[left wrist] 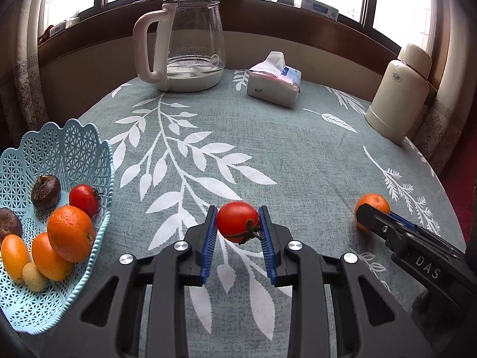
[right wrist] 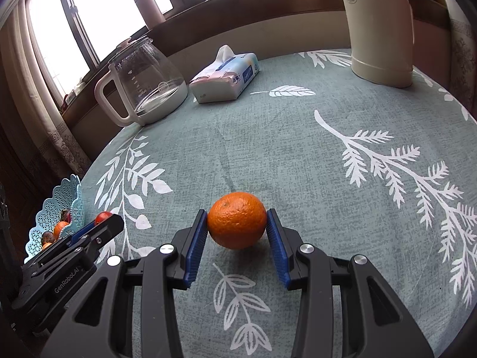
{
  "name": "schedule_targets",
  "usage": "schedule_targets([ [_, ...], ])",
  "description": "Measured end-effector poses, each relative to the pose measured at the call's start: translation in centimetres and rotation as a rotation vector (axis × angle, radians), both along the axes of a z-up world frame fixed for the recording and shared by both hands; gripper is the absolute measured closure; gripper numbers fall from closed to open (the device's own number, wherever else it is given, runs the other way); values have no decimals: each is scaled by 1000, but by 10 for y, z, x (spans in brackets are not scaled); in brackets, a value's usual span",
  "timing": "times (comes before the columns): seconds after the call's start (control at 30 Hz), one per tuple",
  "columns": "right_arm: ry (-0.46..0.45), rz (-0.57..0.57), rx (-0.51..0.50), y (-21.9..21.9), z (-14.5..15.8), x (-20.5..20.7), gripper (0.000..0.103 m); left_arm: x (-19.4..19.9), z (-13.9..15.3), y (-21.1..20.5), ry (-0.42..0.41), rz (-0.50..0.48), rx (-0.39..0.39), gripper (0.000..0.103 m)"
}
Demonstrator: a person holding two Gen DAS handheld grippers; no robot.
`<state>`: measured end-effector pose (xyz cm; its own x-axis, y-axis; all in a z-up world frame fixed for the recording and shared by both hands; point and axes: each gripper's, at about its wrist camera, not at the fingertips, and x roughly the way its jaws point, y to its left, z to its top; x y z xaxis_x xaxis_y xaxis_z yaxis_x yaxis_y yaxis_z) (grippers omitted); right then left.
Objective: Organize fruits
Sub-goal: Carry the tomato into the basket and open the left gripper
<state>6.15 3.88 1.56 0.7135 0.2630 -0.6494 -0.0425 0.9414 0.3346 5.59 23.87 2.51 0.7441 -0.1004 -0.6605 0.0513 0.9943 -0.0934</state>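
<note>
In the left wrist view my left gripper is shut on a red tomato with a green stalk, both blue pads pressing its sides just above the cloth. To its left stands a light blue lattice basket holding oranges, another tomato, dark fruits and small yellow ones. In the right wrist view my right gripper is shut on an orange that rests on the tablecloth. That gripper and its orange also show at the right of the left wrist view.
A round table carries a grey-green leaf-print cloth. At the back stand a glass kettle, a tissue pack and a cream thermos. The basket sits at the table's left edge. A window sill runs behind.
</note>
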Motion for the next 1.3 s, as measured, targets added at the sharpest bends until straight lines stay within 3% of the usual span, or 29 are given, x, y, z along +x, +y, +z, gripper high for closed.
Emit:
schedule_targets([
  [0.47, -16, 1, -4, 0, 3, -4, 62, -35, 21, 11, -51, 22, 6, 75],
  [0.87, 20, 29, -2, 3, -3, 3, 56, -54, 36, 29, -86, 65, 8, 75],
  [1.3, 42, 76, -35, 13, -6, 7, 57, -60, 50, 72, -118, 173, 8, 75],
])
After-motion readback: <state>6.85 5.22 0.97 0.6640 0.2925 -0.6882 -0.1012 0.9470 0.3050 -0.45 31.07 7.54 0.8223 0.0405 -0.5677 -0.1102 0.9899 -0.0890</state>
